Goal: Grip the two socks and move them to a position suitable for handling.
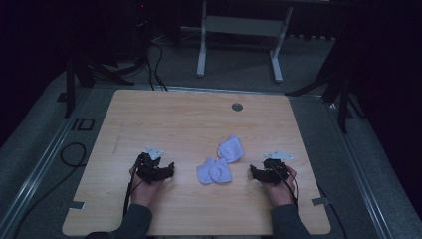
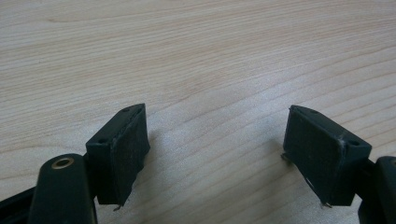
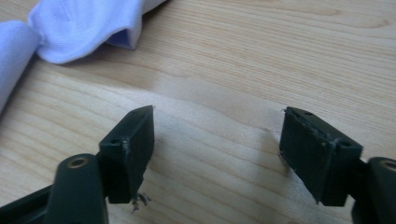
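Two pale blue-white socks lie crumpled near the middle of the wooden table (image 1: pixel 164 119): one sock (image 1: pixel 214 172) nearer the front, the other sock (image 1: pixel 231 148) just behind it to the right. My left gripper (image 1: pixel 169 171) rests low on the table left of them, open, with bare wood between its pads (image 2: pixel 128 144). My right gripper (image 1: pixel 254 172) sits right of the socks, open too, nothing between its pads (image 3: pixel 308 149). In the right gripper view a sock (image 3: pixel 79 25) lies ahead at the upper left, apart from the jaws.
A round grommet (image 1: pixel 237 106) is set in the table near its far edge. Behind the table stands a white desk frame (image 1: pixel 239 35). Cables (image 1: pixel 72 152) trail on the grey floor at the left.
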### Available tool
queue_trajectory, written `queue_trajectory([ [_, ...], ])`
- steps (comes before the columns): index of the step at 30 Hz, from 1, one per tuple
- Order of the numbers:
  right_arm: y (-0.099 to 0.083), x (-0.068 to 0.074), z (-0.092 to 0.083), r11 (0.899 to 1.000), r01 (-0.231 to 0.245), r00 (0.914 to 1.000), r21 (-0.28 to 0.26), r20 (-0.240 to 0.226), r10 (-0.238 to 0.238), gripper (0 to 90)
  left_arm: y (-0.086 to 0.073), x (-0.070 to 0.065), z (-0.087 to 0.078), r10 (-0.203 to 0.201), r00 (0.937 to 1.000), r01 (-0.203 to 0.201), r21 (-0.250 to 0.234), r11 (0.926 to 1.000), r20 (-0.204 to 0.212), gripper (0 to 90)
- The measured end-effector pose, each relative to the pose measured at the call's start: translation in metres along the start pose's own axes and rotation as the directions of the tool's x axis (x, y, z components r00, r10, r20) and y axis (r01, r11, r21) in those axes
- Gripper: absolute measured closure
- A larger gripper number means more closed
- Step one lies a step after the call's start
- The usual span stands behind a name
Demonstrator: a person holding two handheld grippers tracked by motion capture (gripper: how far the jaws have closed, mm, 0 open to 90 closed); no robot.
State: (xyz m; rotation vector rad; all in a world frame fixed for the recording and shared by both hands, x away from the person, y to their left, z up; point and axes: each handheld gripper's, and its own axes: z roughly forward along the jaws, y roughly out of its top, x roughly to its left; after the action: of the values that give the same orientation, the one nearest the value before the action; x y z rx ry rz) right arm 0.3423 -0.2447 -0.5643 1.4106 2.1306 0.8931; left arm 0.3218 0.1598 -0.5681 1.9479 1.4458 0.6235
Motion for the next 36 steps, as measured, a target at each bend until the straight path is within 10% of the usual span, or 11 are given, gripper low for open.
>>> queue_trajectory([
  [26, 0.012, 0.034, -0.025, 0.982, 0.162, 0.983, -0.094, -0.071, -0.169, 89.3, 0.0, -0.001, 0.0, 0.009, 0.9999, -0.009, 0.0, 1.0, 0.008, 21.9],
  [36, 0.014, 0.059, -0.021, 0.97, 0.228, 0.9612, -0.086, -0.139, -0.238, 89.9, 0.0, -0.001, 0.0, 0.01, 0.9999, -0.01, -0.001, 1.0, 0.011, 21.8],
])
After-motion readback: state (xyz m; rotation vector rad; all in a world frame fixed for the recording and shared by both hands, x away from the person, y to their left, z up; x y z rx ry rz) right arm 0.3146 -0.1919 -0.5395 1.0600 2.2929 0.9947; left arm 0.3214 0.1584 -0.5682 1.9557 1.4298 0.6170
